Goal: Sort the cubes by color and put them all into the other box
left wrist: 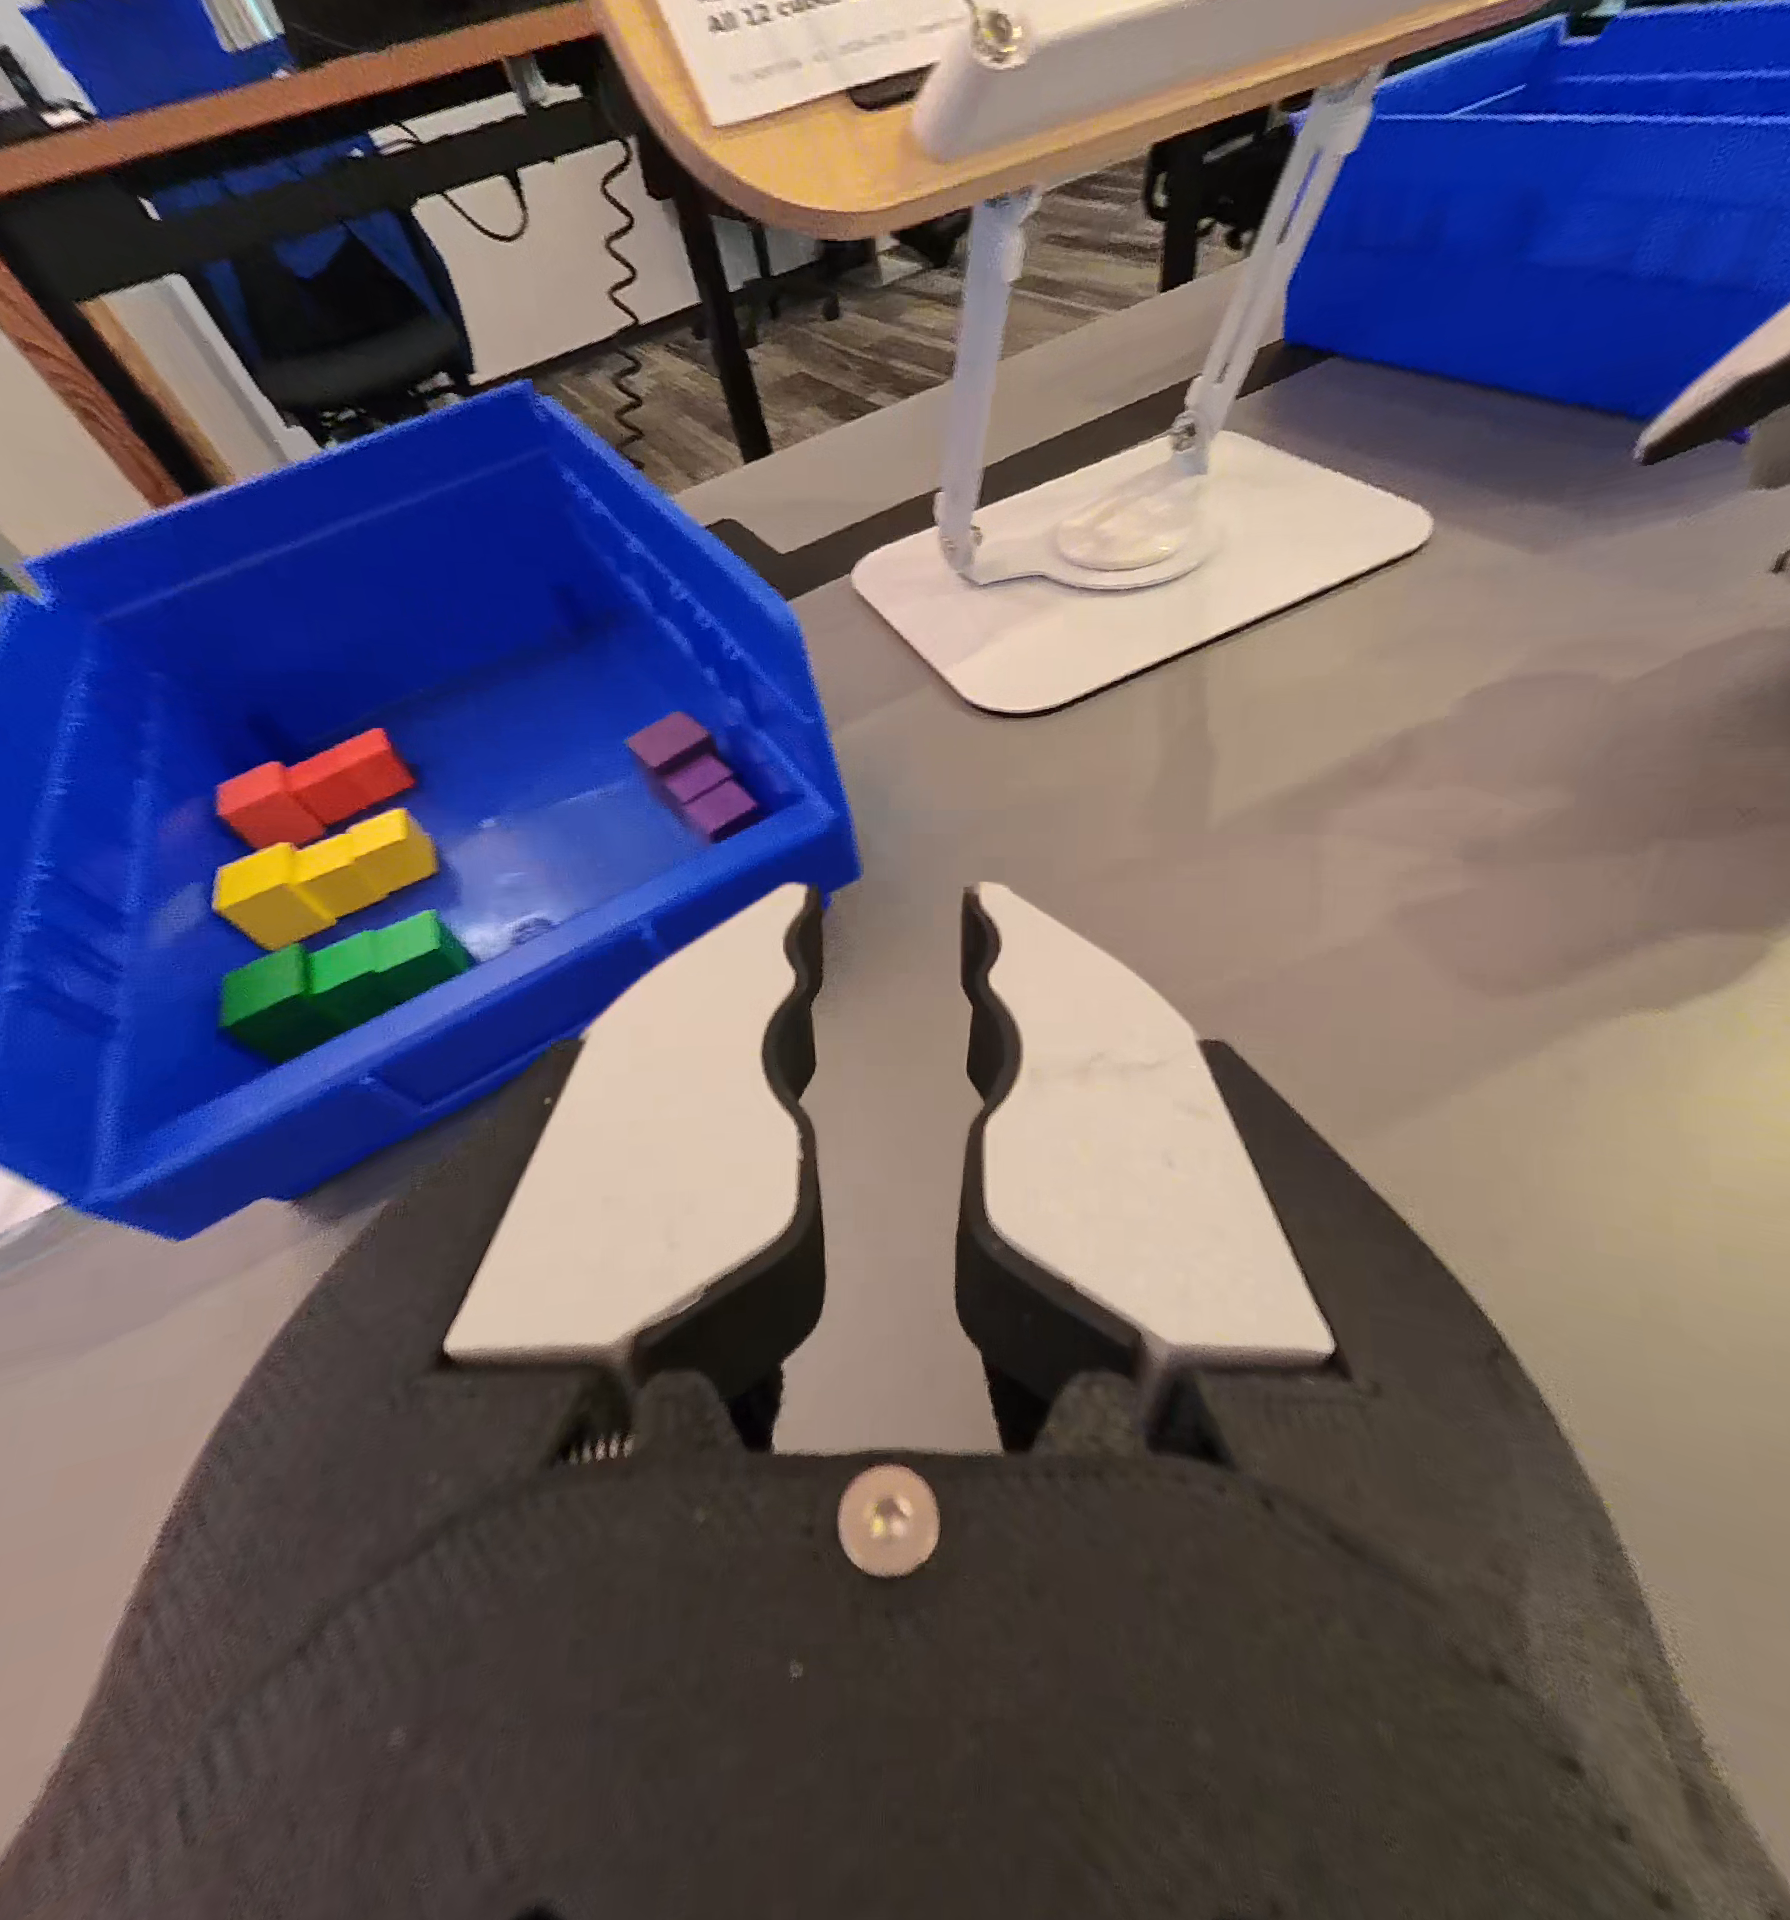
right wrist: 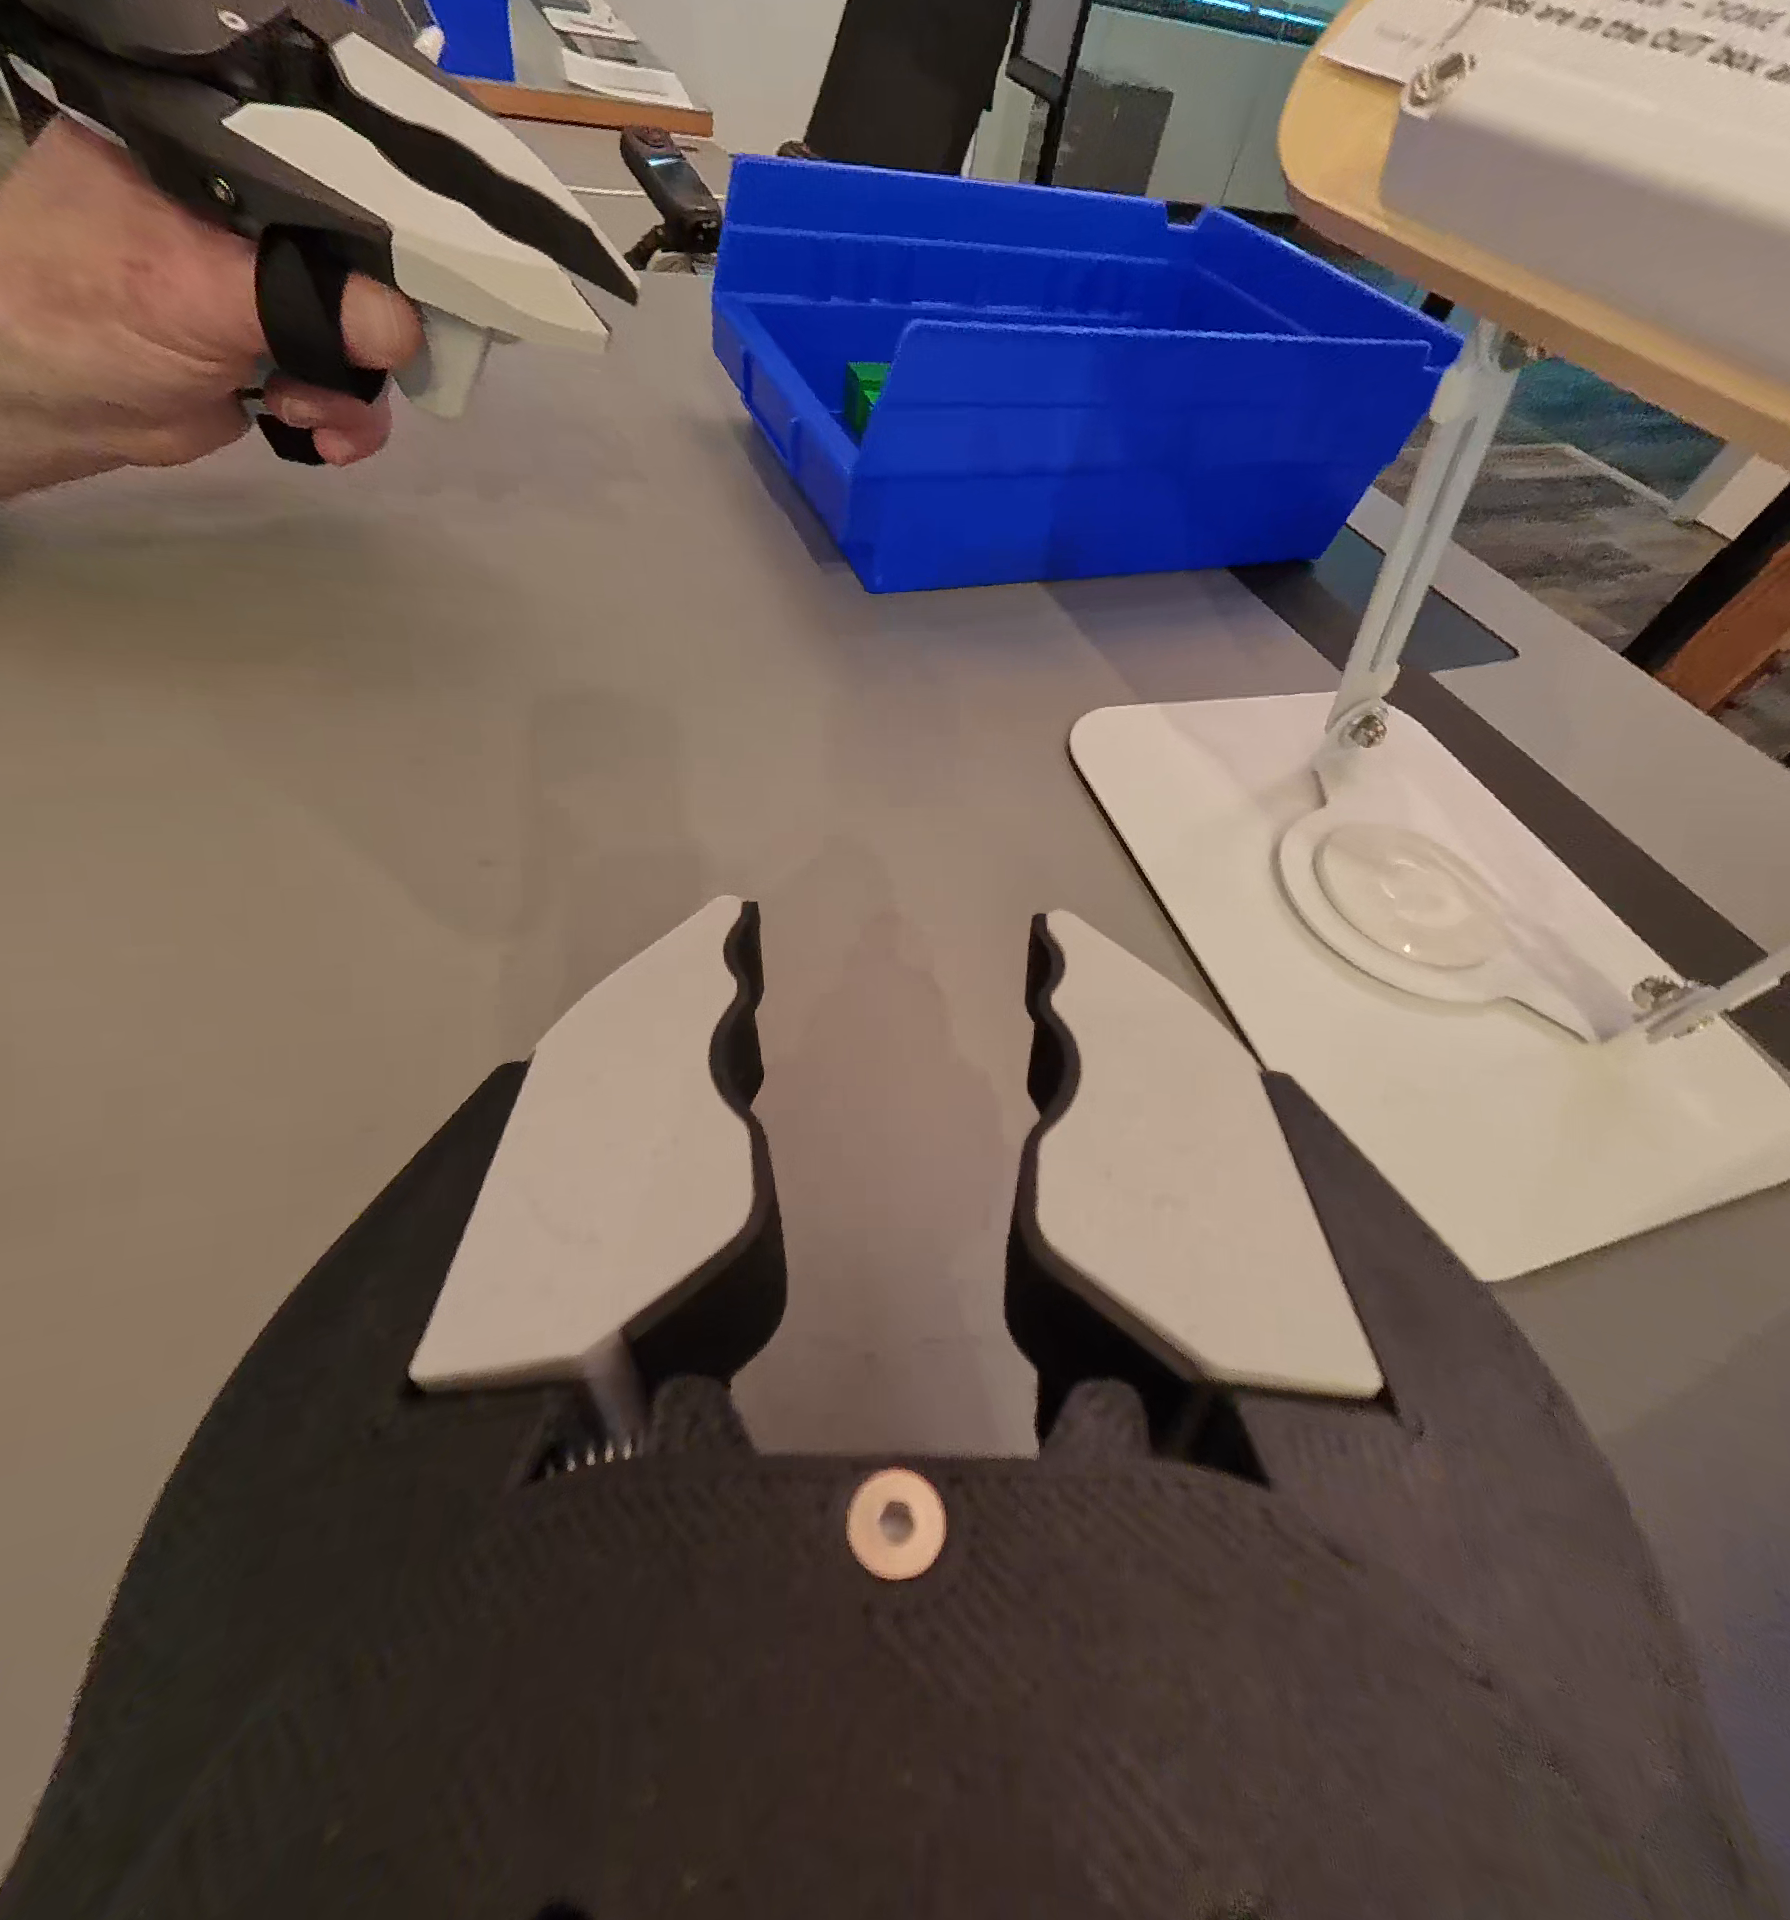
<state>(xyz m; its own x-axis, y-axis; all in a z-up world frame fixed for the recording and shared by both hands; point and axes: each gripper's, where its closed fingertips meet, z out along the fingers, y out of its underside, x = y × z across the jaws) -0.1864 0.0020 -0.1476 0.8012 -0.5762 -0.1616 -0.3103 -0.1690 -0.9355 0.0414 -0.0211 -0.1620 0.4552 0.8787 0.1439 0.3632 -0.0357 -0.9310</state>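
Red, yellow, green, purple wooden cubes (left wrist: 340, 883) grouped by colour in small blue plastic bin (left wrist: 60, 831); sorting looks done; left gripper (left wrist: 891, 904) and right gripper (right wrist: 891, 925) parted, empty, over grey table (right wrist: 351, 779)

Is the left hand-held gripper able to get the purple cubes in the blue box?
Probably yes. The left hand-held gripper is open and empty, just beside the box. The box has no lid, and the purple cubes sit near its close wall with nothing on top.
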